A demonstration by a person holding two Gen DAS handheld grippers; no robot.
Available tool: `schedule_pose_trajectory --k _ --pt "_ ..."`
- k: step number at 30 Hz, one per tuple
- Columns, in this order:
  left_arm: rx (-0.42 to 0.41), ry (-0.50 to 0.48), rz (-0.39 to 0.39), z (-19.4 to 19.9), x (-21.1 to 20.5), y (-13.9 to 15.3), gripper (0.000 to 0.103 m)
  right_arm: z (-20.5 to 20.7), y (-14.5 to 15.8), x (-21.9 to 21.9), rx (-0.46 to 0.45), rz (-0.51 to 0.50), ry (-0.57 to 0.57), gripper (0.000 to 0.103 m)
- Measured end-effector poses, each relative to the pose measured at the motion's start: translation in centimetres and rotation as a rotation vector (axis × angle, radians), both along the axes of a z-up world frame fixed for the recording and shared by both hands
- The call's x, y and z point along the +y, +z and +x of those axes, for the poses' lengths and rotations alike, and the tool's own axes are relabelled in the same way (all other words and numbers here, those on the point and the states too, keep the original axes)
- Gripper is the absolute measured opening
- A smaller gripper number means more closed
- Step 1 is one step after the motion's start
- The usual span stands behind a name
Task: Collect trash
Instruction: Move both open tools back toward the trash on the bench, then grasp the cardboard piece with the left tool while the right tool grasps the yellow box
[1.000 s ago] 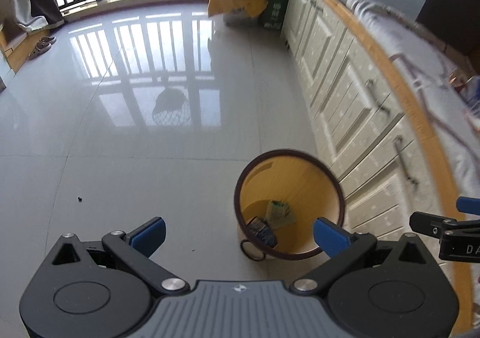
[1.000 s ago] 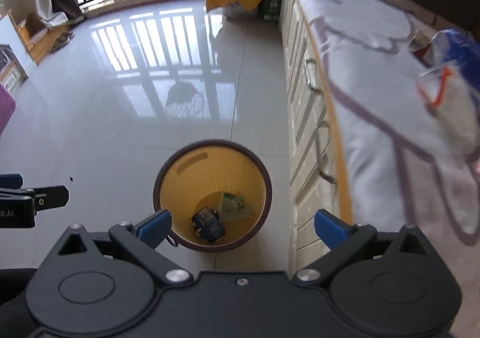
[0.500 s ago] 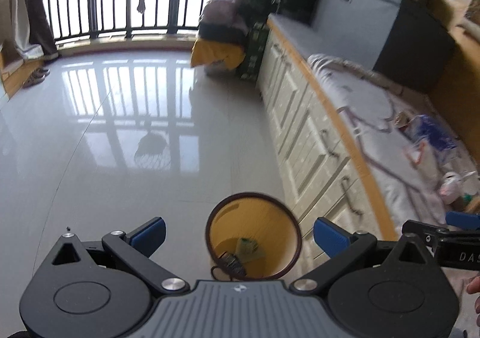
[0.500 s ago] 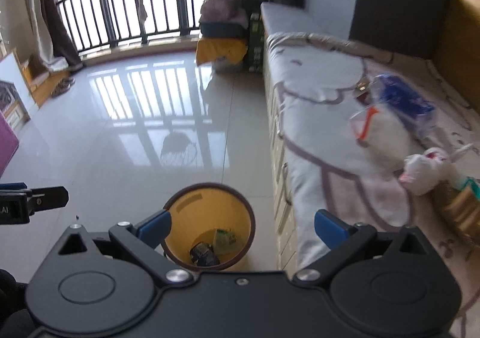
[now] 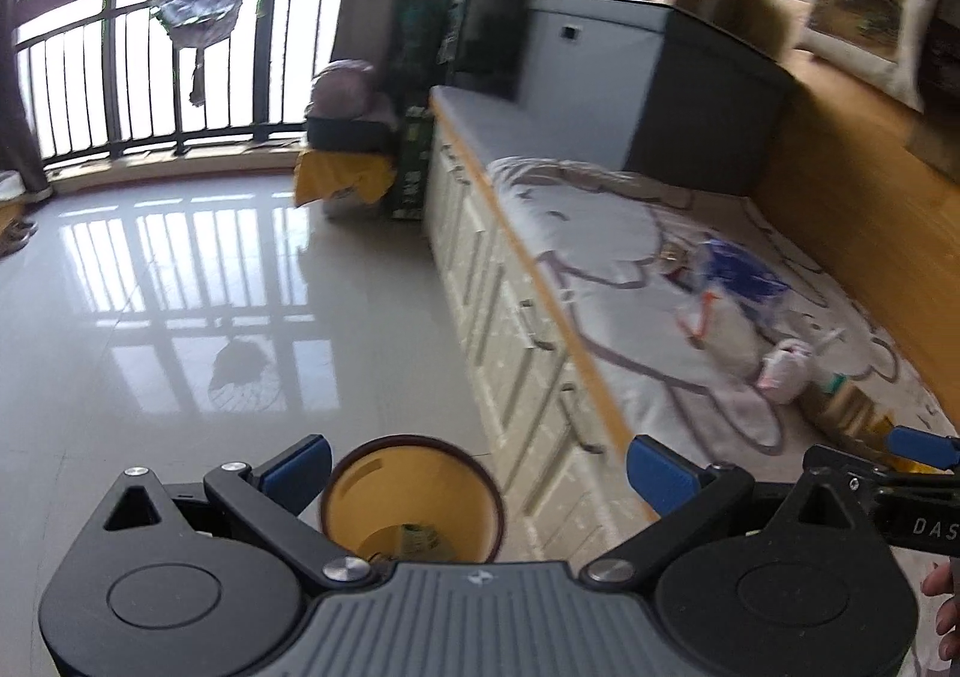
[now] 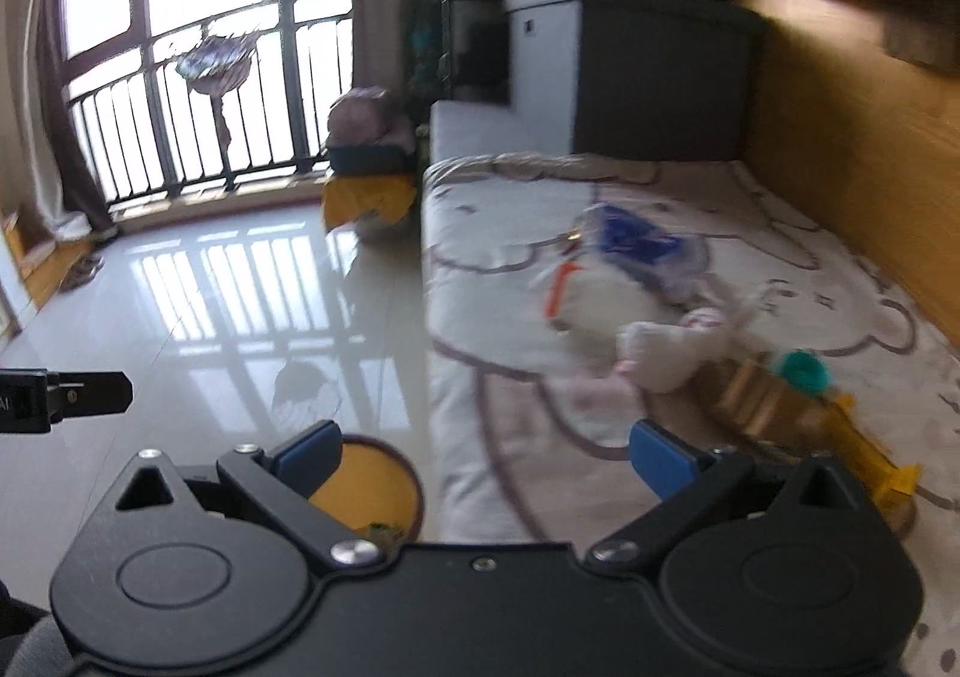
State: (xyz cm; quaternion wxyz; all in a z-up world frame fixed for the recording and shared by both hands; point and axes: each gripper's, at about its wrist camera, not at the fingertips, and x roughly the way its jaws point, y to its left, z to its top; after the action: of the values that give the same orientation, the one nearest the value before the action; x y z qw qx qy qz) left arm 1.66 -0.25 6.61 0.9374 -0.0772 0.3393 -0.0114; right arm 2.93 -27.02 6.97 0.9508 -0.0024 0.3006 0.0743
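A yellow bin (image 5: 408, 503) with a dark rim stands on the floor beside the cabinet, with trash at its bottom; its rim also shows in the right wrist view as the bin (image 6: 372, 485). Trash lies on the patterned cloth: a blue and clear plastic bag (image 6: 636, 245), a crumpled white and pink bag (image 6: 672, 353), a brown and yellow package (image 6: 780, 395). The same blue bag (image 5: 738, 269) and white bag (image 5: 786, 371) appear in the left wrist view. My left gripper (image 5: 477, 476) is open above the bin. My right gripper (image 6: 486, 455) is open, empty, short of the cloth's trash.
A long cream cabinet (image 5: 510, 329) with a cloth-covered top (image 6: 510, 233) runs along the right. Glossy tiled floor (image 5: 180, 287) stretches to a balcony railing (image 5: 150, 95). A grey box (image 6: 630, 65) and a yellow-covered pile (image 5: 342, 179) stand at the far end.
Both grippers have tilted up and lifted away from the bin, which slid to the bottom of both views. The cloth top with its trash has come into view. Both stay open.
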Motion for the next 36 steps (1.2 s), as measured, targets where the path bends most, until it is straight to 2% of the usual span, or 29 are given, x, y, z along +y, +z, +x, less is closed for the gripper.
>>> schedule_pose_trajectory --k 9,17,24,29,36 --pt "-0.032 -0.134 -0.008 0.9 -7.5 0.2 0.103 -2.0 -0.8 -8.5 -0.06 0.032 -0.108 0.103" --pt "-0.068 -0.28 -0.049 3.2 -15.2 -0.3 0.103 -2.7 -2.6 -15.0 -0.078 -0.028 -0.213 0.103" --pt "-0.049 -0.327 -0.249 6.7 -20.5 -2.2 0.103 -2.9 -4.8 -18.9 -0.072 -0.055 -0.276 0.103" --pt "0.034 -0.302 -0.442 9.7 -23.5 -4.8 0.103 -2.6 -6.5 -20.2 -0.081 -0.062 -0.287 0.103" --pt "0.139 -0.17 -0.72 13.3 -25.1 -9.5 0.103 -1.3 -8.2 -20.4 -0.113 -0.148 -0.283 0.103"
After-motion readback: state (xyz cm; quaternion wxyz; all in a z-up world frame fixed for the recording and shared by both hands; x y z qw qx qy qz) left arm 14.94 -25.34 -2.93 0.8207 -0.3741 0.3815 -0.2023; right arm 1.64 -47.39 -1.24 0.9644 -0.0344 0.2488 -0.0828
